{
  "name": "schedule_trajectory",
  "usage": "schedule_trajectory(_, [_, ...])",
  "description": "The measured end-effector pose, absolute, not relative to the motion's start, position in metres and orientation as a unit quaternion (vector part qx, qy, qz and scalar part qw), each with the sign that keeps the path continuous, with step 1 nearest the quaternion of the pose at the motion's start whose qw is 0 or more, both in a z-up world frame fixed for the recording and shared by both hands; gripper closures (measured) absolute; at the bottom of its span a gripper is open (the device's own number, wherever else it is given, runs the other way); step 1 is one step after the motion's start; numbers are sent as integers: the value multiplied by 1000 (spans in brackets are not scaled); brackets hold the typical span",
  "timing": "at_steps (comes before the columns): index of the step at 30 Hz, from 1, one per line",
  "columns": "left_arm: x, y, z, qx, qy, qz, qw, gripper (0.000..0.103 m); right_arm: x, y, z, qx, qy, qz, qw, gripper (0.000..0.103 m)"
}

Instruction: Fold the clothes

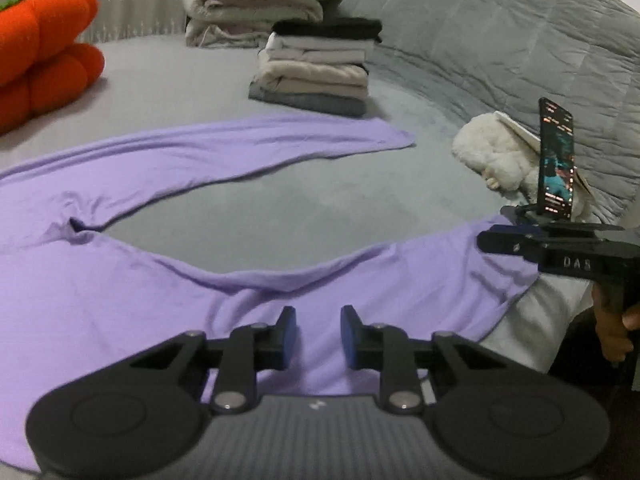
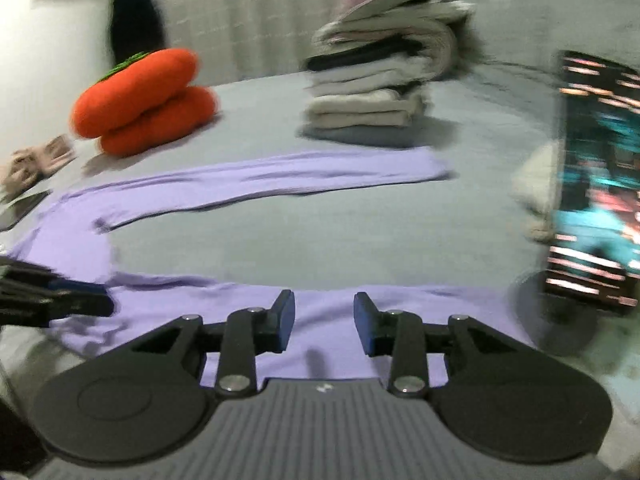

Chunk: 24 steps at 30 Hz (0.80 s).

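Note:
A pair of lilac trousers (image 1: 120, 300) lies flat on the grey bed (image 1: 280, 208), its two legs spread apart in a wide U. The far leg (image 1: 240, 144) runs toward the folded stack, and the near leg (image 1: 400, 276) runs along the bed's front edge. My left gripper (image 1: 319, 320) hovers over the near leg, open, with only fabric showing below the gap. My right gripper (image 2: 324, 304) is also open over the near leg (image 2: 328, 332), nothing pinched. In the left wrist view the right gripper (image 1: 496, 236) sits at that leg's right end. The right wrist view is blurred.
A stack of folded clothes (image 1: 316, 72) stands behind the far leg, with bedding (image 1: 248, 8) piled further back. An orange plush (image 1: 44, 52) is at the far left, a white soft toy (image 1: 496, 152) at the right. A lit phone (image 1: 556, 160) stands on the right gripper. A grey quilt (image 1: 520, 40) rises behind.

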<state>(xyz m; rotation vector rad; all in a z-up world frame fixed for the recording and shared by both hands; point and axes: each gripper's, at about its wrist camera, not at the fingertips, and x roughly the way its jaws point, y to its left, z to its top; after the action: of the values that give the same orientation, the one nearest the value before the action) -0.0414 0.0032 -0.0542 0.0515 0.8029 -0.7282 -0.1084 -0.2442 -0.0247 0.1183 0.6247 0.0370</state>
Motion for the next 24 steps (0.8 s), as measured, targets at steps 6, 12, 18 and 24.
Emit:
schedule_trajectory(6, [-9,-13,-61,34,389,-353,850,78,-70,-202,-38,67,345,114,929,74])
schedule_trajectory(12, [42,-19,-57,4,386,-305,871,78,-12,-187,-51,50,348,114,929,80])
schedule_trajectory(18, [33,31,-42,-52,365,-236,899,60,-7,-209,-38,64,330,91,937,72])
schedule_trajectory(24, [-5,88,-39,-73,343,-154,924,58,-24,-216,-37,60,339,102,934,70])
